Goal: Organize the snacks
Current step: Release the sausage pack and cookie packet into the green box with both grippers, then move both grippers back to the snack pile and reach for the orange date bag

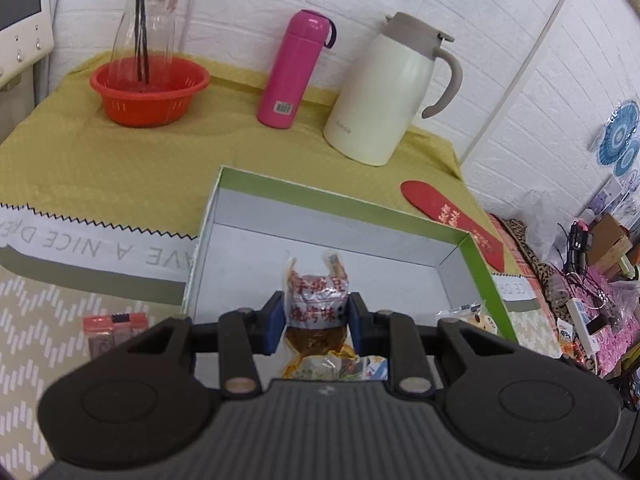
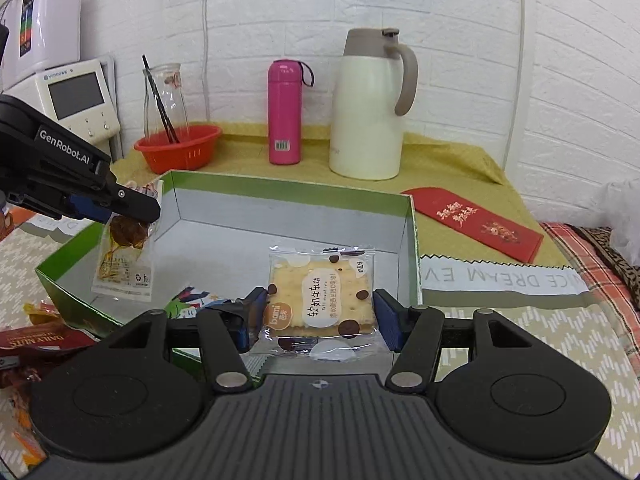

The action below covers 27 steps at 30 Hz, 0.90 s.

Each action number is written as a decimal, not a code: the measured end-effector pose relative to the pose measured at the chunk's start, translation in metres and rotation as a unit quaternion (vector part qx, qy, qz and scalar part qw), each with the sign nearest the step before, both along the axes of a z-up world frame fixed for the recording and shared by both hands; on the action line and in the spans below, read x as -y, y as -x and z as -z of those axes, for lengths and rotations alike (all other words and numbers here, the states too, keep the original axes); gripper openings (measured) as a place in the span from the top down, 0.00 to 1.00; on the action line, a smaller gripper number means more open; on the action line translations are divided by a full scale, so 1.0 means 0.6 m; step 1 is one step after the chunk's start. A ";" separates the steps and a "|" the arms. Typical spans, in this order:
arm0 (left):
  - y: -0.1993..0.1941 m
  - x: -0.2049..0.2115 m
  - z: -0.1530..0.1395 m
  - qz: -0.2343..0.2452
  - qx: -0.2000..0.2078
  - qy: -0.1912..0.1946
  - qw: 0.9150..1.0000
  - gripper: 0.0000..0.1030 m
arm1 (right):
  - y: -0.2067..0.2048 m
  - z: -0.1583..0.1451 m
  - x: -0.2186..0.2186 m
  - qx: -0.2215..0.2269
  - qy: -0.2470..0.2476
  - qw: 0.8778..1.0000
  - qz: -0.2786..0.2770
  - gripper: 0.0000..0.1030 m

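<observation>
A green box with a grey inside [image 1: 476, 258] [image 2: 408, 240] lies open on the table. My left gripper [image 1: 316, 320] is shut on a clear packet of brown snack with red writing [image 1: 316, 300] and holds it over the box's left part; the packet hangs from it in the right wrist view [image 2: 122, 256]. My right gripper [image 2: 318, 314] is open around a clear cracker packet [image 2: 320, 300] that lies in the box near its front right corner; whether its pads touch it I cannot tell. Another colourful packet [image 2: 192, 298] lies in the box.
At the back stand a red basket [image 2: 178, 148] with a glass carafe [image 2: 164, 100], a pink flask [image 2: 285, 112] and a cream jug [image 2: 368, 112]. A red envelope [image 2: 476, 216] lies right of the box. More snack packets [image 2: 36, 340] lie at the front left.
</observation>
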<state>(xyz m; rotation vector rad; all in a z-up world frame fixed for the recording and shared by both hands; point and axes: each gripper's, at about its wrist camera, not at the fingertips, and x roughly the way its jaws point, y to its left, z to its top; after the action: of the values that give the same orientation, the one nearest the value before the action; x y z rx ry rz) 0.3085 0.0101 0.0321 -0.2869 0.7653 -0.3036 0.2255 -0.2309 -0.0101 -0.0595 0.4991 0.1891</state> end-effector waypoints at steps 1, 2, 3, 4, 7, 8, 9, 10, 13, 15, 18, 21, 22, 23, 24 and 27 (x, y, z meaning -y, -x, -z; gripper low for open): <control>-0.005 0.001 0.006 0.001 -0.004 -0.004 1.000 0.78 | -0.007 0.004 -0.002 -0.006 0.003 1.000 0.001 0.07; -0.009 0.002 0.010 0.001 -0.005 -0.005 1.000 0.78 | -0.014 0.007 -0.003 -0.011 0.004 1.000 0.000 0.07; -0.013 0.002 0.014 0.001 -0.006 -0.005 1.000 0.78 | -0.018 0.009 -0.004 -0.012 0.003 1.000 -0.002 0.07; -0.016 0.001 0.018 0.001 -0.005 0.001 1.000 0.78 | -0.021 0.010 -0.005 -0.013 0.003 1.000 -0.005 0.07; -0.013 -0.006 0.018 -0.024 0.016 0.025 0.999 0.30 | -0.032 0.011 -0.009 -0.017 0.004 1.000 -0.022 0.00; -0.008 -0.007 0.012 -0.032 0.029 0.027 0.999 0.25 | -0.029 0.009 -0.009 -0.009 0.004 1.000 -0.029 0.00; -0.003 -0.005 0.006 -0.033 0.037 0.018 0.999 0.10 | -0.023 0.008 -0.008 0.000 0.005 0.999 -0.038 0.00; 0.003 -0.003 -0.001 -0.037 0.048 0.005 0.998 0.08 | -0.017 0.005 -0.006 0.012 0.004 0.999 -0.044 0.00; 0.024 0.003 -0.020 -0.033 0.078 -0.022 0.996 0.08 | 0.002 -0.004 -0.004 0.029 0.001 0.998 -0.049 0.00; 0.036 0.006 -0.030 -0.035 0.083 -0.029 0.996 0.08 | 0.011 -0.014 -0.003 0.030 -0.004 0.998 -0.048 0.00; 0.059 0.006 -0.046 -0.028 0.092 -0.025 0.995 0.08 | 0.026 -0.038 -0.004 0.031 -0.009 0.998 -0.045 0.00; 0.089 0.004 -0.068 -0.024 0.104 -0.018 0.994 0.08 | 0.058 -0.071 -0.003 0.054 -0.020 0.997 -0.047 0.00; 0.101 0.003 -0.076 -0.024 0.108 -0.019 0.994 0.08 | 0.073 -0.083 -0.002 0.063 -0.023 0.997 -0.049 0.00; 0.118 0.001 -0.084 -0.024 0.111 -0.024 0.993 0.08 | 0.087 -0.093 -0.002 0.071 -0.025 0.996 -0.052 0.00; 0.134 0.001 -0.091 -0.026 0.111 -0.032 0.993 0.08 | 0.103 -0.103 -0.003 0.077 -0.026 0.995 -0.055 0.00; 0.183 0.000 -0.105 -0.032 0.109 -0.061 0.992 0.08 | 0.153 -0.120 -0.004 0.089 -0.028 0.993 -0.069 0.00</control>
<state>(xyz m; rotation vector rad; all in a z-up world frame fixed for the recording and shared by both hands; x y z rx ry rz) 0.1986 0.0100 0.0950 -0.1591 0.5557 -0.2217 0.1337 -0.2283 0.0621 -0.0547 0.3112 0.3303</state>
